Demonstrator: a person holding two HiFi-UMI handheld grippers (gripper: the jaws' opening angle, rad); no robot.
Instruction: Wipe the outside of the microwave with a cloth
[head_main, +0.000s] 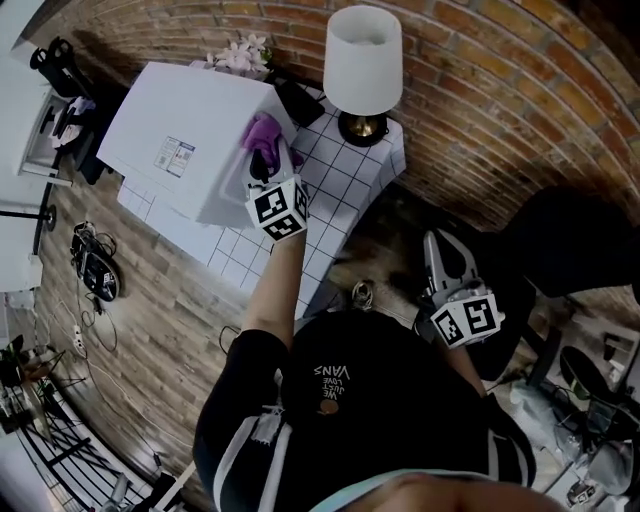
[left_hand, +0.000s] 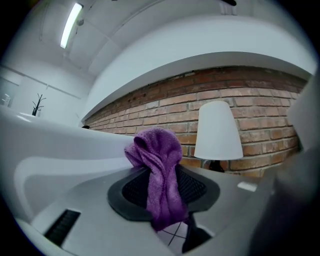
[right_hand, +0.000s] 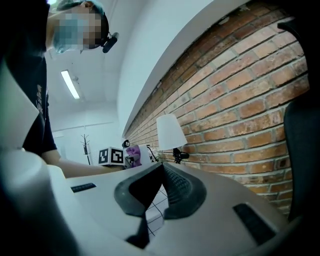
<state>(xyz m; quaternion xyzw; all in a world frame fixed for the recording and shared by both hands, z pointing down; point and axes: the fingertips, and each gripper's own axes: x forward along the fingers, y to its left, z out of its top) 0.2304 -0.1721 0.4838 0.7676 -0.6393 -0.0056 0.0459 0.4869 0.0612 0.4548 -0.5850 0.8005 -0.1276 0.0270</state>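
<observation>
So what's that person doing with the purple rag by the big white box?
The white box is a microwave on a tiled table next to a lamp, and a person is cleaning it. Their left gripper is shut on a purple cloth and holds it at the microwave's top edge, on the lamp side. The right gripper is shut with nothing in it and hangs off to the side, away from the table.

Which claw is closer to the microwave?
Left. The left claw holds a cloth at the microwave's edge; the right claw hangs beyond the table, away from it.
</observation>
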